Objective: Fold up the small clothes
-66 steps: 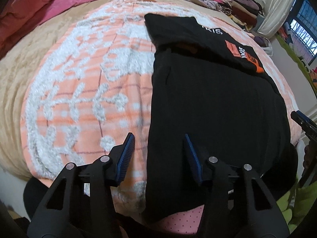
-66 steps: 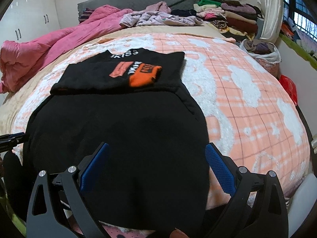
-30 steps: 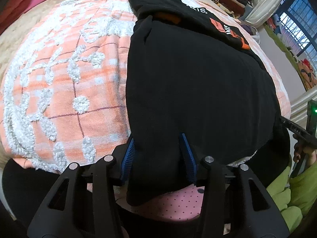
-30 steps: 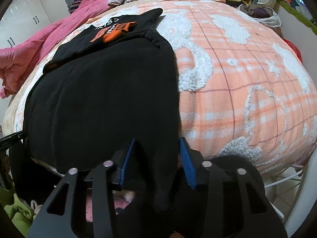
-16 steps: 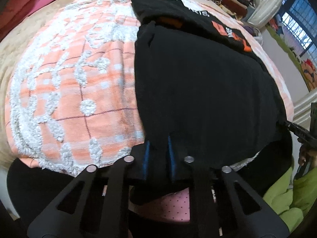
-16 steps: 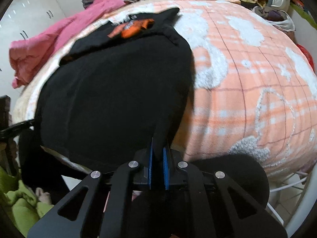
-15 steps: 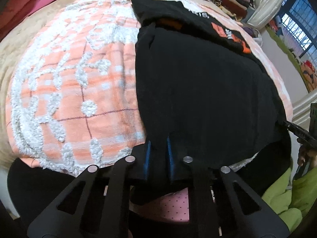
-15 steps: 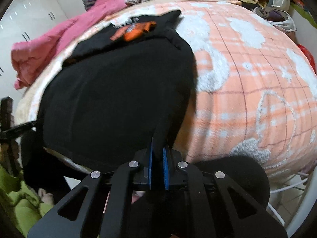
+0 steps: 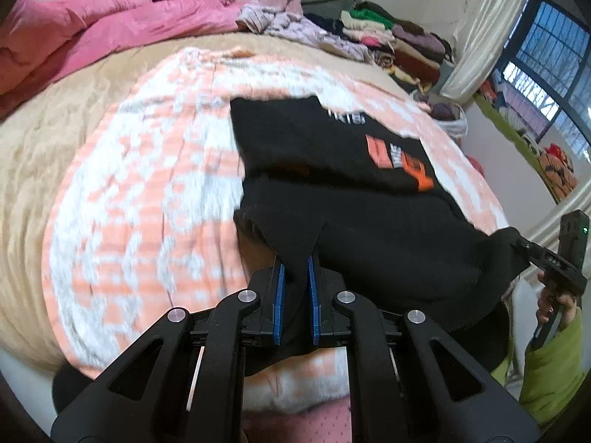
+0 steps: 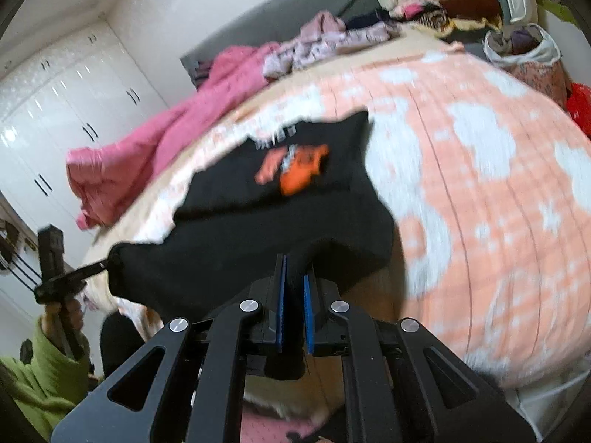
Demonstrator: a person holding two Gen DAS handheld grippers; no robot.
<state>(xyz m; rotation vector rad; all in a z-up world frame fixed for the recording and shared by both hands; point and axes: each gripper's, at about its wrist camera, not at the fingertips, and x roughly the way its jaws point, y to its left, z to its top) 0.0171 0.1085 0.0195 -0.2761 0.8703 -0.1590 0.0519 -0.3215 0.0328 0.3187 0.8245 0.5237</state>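
Lifted now off the near edge of the orange-and-white bedspread (image 9: 140, 199): the near hem of the black garment (image 9: 369, 229), flat a second ago. Long axis running away toward the far edge, printed part folded there. Straight ahead of both tongs. Left gripper (image 9: 294, 295) and right gripper (image 10: 291, 302) each pressed together on 1 hem corner.

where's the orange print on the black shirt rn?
On the far, folded-over part of the black shirt, lying on the orange-and-white blanket. The orange print sits right of centre in the left wrist view, beyond the gripped near hem.
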